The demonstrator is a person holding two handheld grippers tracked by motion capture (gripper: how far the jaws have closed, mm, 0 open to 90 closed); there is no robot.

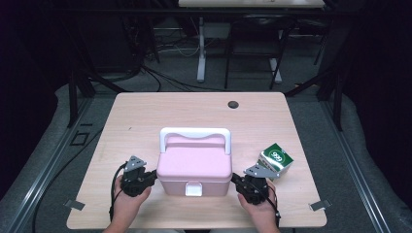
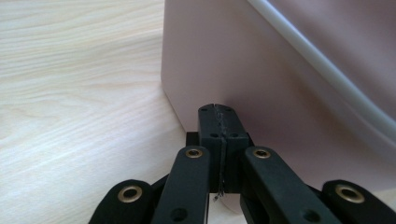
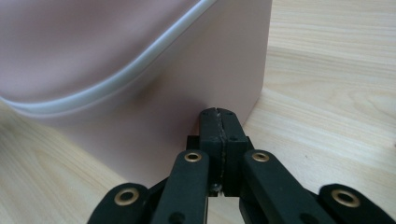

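A pink box (image 1: 194, 167) with a white carry handle (image 1: 195, 133) and a white front latch (image 1: 193, 189) stands near the table's front edge. My left gripper (image 1: 154, 177) is shut, its tips right at the box's left wall (image 2: 233, 70). My right gripper (image 1: 234, 178) is shut too, its tips against the box's right wall (image 3: 196, 84). In both gripper views the black jaws meet with nothing between them, left gripper (image 2: 218, 109) and right gripper (image 3: 218, 112) alike. A white seam (image 3: 140, 70) marks the lid line.
A green and white carton (image 1: 275, 160) lies tilted just right of the box, behind my right hand. A dark round hole (image 1: 233, 104) sits in the far part of the wooden table (image 1: 145, 116). Metal clips (image 1: 73, 204) mark the front corners.
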